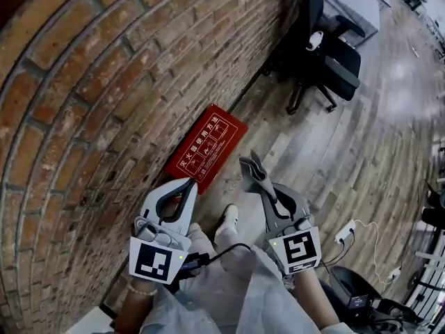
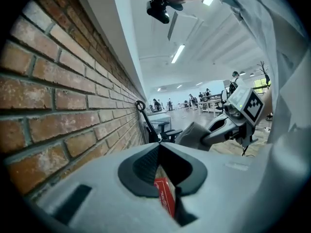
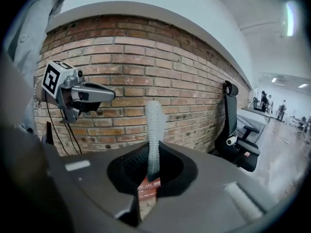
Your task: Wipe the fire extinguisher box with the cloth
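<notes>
Gripping the grey cloth (image 1: 252, 164) in right gripper (image 1: 259, 179), fingers clamped shut on its lower end, strip sticking out past the tips. Holding left gripper (image 1: 188, 183) alongside, fingers closed together on nothing. Hovering both just short of the red box (image 1: 206, 147), set on the wood floor (image 1: 361, 138) against the brick wall (image 1: 83, 82), cloth apart from it. Farther along the wall, a black chair (image 1: 334, 54).

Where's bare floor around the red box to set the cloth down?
Bare floor lies right of the box, between it and the chair. Crowded: the wall runs along the box's left edge; a power strip lies at lower right.
</notes>
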Demonstrator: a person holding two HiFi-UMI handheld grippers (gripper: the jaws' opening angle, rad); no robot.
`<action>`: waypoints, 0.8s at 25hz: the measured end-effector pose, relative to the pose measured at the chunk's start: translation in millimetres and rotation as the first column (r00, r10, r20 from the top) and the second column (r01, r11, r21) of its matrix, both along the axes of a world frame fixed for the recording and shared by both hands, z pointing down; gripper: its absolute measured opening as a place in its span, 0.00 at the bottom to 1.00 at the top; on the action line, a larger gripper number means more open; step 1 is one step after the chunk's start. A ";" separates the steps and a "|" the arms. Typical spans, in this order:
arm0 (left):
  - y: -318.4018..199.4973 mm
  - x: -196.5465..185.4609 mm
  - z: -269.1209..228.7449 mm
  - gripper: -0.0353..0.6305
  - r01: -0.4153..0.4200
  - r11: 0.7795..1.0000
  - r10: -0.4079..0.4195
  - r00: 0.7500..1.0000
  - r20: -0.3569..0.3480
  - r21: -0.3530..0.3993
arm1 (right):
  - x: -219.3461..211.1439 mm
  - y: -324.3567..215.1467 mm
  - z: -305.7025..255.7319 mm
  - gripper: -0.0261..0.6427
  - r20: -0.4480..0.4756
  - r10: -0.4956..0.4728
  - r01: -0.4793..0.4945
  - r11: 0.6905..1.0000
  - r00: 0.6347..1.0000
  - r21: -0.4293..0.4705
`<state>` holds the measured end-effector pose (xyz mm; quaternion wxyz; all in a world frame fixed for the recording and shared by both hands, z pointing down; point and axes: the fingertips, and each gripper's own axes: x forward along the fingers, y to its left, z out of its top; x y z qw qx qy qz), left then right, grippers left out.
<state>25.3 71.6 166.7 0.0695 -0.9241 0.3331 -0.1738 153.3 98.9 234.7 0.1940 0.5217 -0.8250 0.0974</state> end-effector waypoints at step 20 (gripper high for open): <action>-67.1 -17.3 93.5 0.05 0.079 0.988 -0.077 0.997 0.024 -0.130 | -15.3 -103.8 120.0 0.07 -0.043 -0.115 0.110 0.988 0.992 -0.113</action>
